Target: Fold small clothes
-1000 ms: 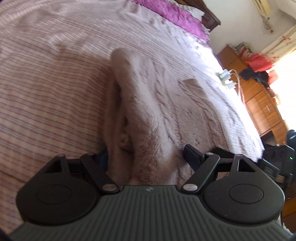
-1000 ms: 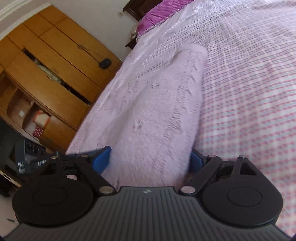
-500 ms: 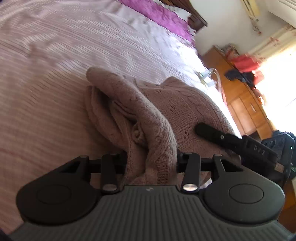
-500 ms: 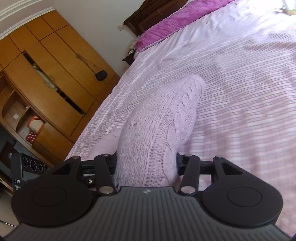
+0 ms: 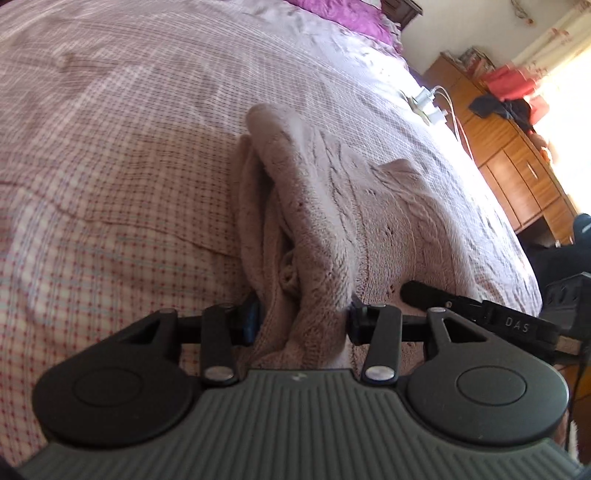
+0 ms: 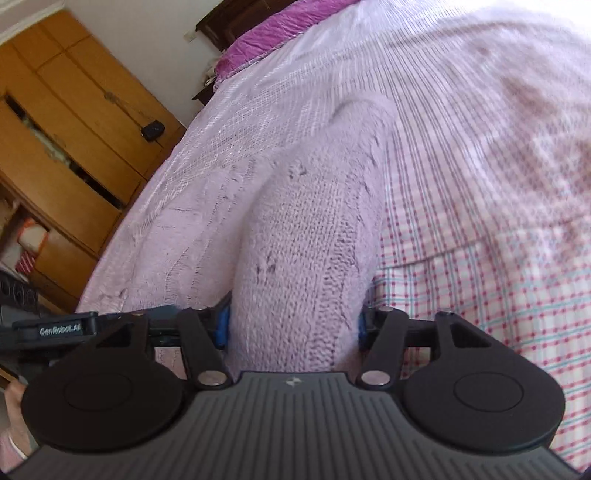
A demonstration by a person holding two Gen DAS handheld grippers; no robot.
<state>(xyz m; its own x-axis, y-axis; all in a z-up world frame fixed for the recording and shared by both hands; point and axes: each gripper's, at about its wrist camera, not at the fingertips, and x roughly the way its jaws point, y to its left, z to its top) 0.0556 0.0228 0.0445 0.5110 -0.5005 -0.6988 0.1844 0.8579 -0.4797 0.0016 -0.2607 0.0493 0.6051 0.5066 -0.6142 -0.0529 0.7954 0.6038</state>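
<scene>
Both grippers are clamped on the knit sweater [image 5: 332,206], left gripper [image 5: 303,317] and right gripper [image 6: 293,325] pinching bunched folds on the checked bedsheet [image 5: 110,147] (mid-fold, I'd judge); flattening and the final fold remain.

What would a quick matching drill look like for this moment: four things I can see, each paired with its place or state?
Things:
1. left tool
2. knitted garment
3. purple pillow
4. white chargers

Places or states:
A. at the head of the bed
B. lying on the checked bedspread near its far edge
C. shut on bunched knit
D. pinched at two spots, partly lying on the bed

Pairs: 1-C, 2-D, 3-A, 4-B
</scene>
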